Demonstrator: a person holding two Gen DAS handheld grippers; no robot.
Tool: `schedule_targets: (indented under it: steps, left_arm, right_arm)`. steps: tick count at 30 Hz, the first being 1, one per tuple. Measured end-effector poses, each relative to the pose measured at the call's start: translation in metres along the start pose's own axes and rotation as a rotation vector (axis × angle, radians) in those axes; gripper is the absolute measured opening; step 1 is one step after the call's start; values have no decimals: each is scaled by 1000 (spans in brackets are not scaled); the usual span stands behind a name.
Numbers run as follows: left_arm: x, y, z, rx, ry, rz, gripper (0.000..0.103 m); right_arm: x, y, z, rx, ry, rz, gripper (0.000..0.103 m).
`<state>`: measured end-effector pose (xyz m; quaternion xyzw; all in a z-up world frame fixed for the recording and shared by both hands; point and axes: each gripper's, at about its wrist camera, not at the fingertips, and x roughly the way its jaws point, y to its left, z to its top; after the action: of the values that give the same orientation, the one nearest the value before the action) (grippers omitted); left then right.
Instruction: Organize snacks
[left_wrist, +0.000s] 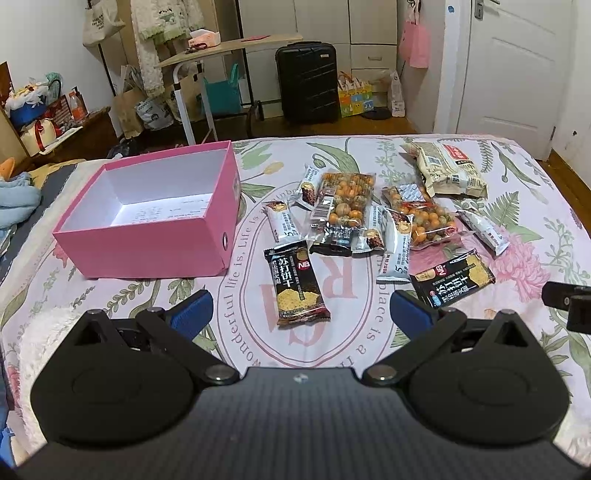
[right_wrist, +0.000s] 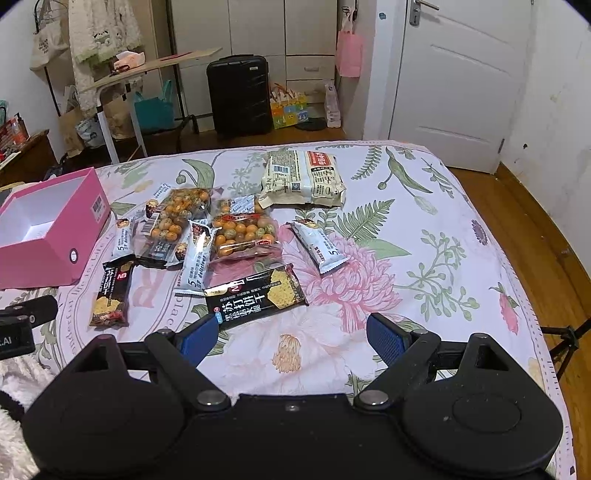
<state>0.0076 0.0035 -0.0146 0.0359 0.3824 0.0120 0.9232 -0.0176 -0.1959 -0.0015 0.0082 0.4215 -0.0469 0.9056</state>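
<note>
Both hand-held grippers — left (left_wrist: 301, 308) and right (right_wrist: 291, 334) — are held released, grasping nothing. Slippery soda cracker packets (right_wrist: 256, 295) could be pinched with bedsheet (right_wrist: 424, 229) — or dropped short of the pink box (left_wrist: 147, 214).

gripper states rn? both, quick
Left gripper: open, holding nothing, above the bedspread.
Right gripper: open, holding nothing, just short of a black cracker pack.

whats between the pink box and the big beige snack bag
In the left wrist view, two clear bags of orange coated nuts and small white bars lie between the pink box and the beige bag.
</note>
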Motion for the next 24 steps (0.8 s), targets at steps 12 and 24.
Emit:
schedule_targets:
  steps: [12,24]
  left_arm:
    - [-19,6,23,-4,13,-13,103]
    - [-33,7,32,-14,2,-27,103]
  right_arm:
    - [-33,11,25,-137,-10,83,90]
    - [-41,-4,38,-125,-18,115,90]
